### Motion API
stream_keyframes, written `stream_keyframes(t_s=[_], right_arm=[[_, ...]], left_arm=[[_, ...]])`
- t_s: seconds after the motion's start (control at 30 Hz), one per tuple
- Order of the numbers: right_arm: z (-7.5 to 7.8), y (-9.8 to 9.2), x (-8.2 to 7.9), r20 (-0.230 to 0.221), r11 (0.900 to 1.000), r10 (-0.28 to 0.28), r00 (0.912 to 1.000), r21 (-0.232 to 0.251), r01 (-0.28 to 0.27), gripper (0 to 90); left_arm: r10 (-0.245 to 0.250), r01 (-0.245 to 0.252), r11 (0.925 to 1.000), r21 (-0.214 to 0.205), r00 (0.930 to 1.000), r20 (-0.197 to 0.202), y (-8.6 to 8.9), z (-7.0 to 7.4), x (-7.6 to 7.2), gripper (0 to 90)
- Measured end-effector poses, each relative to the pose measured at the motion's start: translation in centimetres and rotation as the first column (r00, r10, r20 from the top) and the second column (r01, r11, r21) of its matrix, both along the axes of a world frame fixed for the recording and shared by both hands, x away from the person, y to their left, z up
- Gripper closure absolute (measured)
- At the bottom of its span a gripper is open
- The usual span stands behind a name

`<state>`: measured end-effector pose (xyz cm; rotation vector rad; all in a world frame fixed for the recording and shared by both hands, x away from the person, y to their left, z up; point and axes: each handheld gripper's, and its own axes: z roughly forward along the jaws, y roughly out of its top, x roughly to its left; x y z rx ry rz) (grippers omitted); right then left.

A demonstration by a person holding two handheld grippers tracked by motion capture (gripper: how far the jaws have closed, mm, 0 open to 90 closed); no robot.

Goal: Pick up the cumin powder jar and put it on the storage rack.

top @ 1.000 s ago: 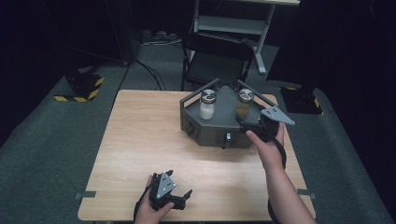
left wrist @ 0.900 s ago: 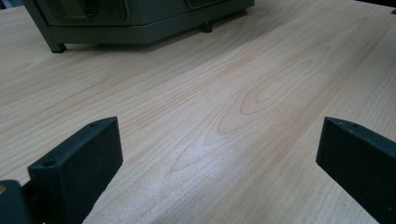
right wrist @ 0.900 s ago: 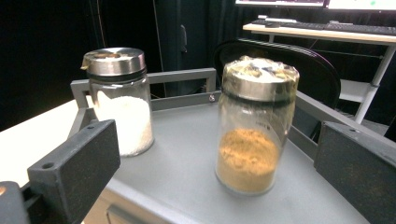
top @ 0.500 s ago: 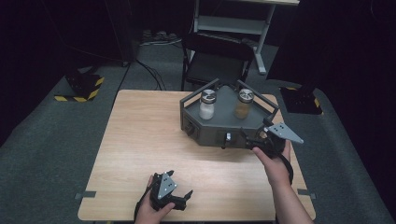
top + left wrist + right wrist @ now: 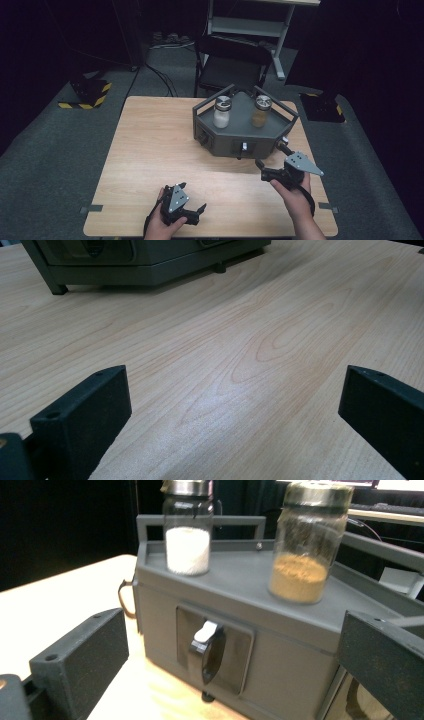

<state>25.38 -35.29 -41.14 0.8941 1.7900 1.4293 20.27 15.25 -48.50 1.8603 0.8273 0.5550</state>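
A dark grey box (image 5: pixel 226 141) stands at the table's far right, angular in shape. On its top stand two lidded glass jars: one with white powder (image 5: pixel 220 112) and one with brown powder (image 5: pixel 260 111). My right gripper (image 5: pixel 270 155) is open in front of the box's right front face, holding nothing. In the right gripper view the open gripper (image 5: pixel 235 660) faces the box's front wall (image 5: pixel 160 610), which has a small lever handle (image 5: pixel 206 642), with the white jar (image 5: pixel 187 530) and brown jar (image 5: pixel 302 542) above. My left gripper (image 5: pixel 192 196) lies open near the table's front edge, also empty (image 5: pixel 235 415).
The wooden table (image 5: pixel 150 150) has bare room left of the box and in the middle. A black chair (image 5: pixel 235 65) stands behind the table's far edge. The box's base and foot (image 5: pixel 150 270) show far ahead in the left gripper view.
My right gripper has drawn back from the brown jar on the box top and come down toward the person, in front of the box. The left gripper has stayed put.
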Motion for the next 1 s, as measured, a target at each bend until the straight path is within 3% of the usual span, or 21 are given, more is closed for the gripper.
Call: stream_keyframes(t_s=[0.4,0.77,1.0], right_arm=[[-2.0,-0.1,-2.4,0.000,0.9982,0.015,0.9999,-0.059,-0.015,0.3],[-4.8,-0.5,-3.7,-0.058,0.9943,-0.002,0.9983,-0.106,-0.004,0.3],[-5.7,-0.5,-3.9,-0.106,0.9895,-0.014,0.9942,-0.145,-0.001,0.3]], left_arm=[[0.000,0.000,1.0000,-0.002,1.0000,-0.002,0.0,0.0,0.0,0.8],[-0.001,0.001,1.0000,0.005,1.0000,-0.009,-0.1,0.1,0.1,0.8],[-0.004,0.004,0.9999,0.013,1.0000,-0.006,-0.2,0.2,0.1,0.8]])
